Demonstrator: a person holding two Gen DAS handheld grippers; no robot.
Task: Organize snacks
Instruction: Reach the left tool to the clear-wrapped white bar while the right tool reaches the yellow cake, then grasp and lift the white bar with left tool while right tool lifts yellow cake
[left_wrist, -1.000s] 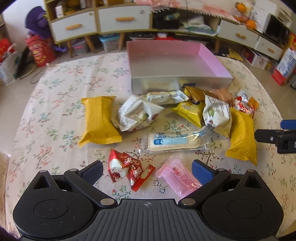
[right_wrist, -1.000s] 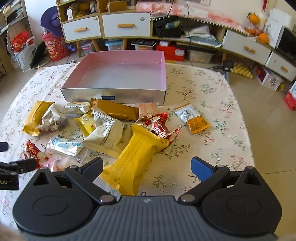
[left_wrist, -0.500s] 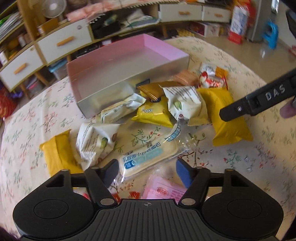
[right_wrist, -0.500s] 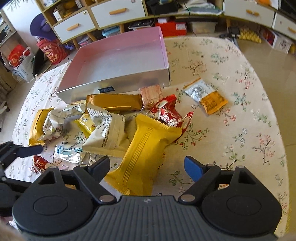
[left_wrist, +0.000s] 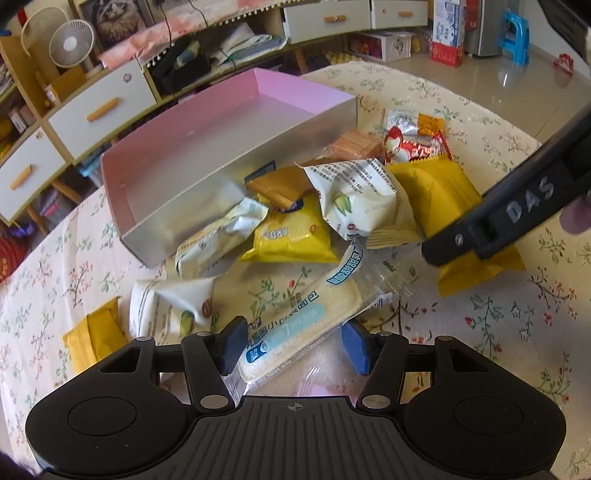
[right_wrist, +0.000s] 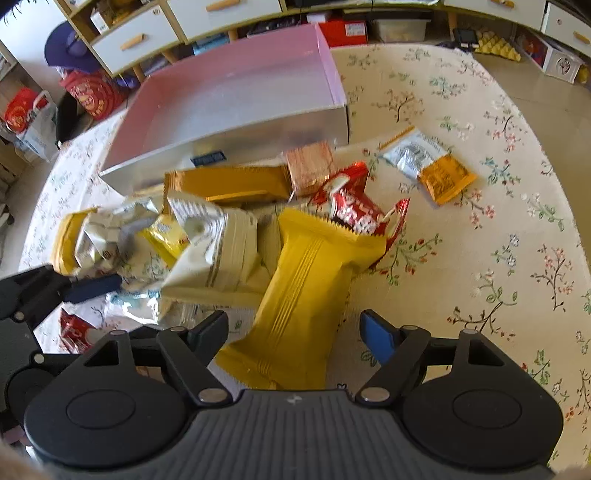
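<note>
Between the closing jaws of the left gripper (left_wrist: 290, 345) the near end of a clear-wrapped bread pack with a blue label (left_wrist: 295, 325) is straddled; the dark pad appears to touch the wrapper edge, the blue pad (left_wrist: 356, 345) is not seen pressing, so no firm pinch is judged. The right gripper (right_wrist: 295, 336) is likewise closing around the near end of a long yellow packet (right_wrist: 306, 295), with gaps visible on both sides.

Risks are judged as follows. Only loose film may be caught on the bread pack, so it could slip or tear when lifted. The yellow packet lies partly under a red wrapper (right_wrist: 356, 214) and against a white pistachio bag (right_wrist: 210, 251); these could be dragged along. The grippers work close together and a collision is possible.

Far from both, the pink-lined box (left_wrist: 221, 122) stands empty on the floral tablecloth (right_wrist: 480, 258).

Compared with a second ago, both gripper openings have been narrowed, both have been lowered nearer their packets, and the left view has been rolled and shifted from the red and pink wrappers onto the bread pack.
</note>
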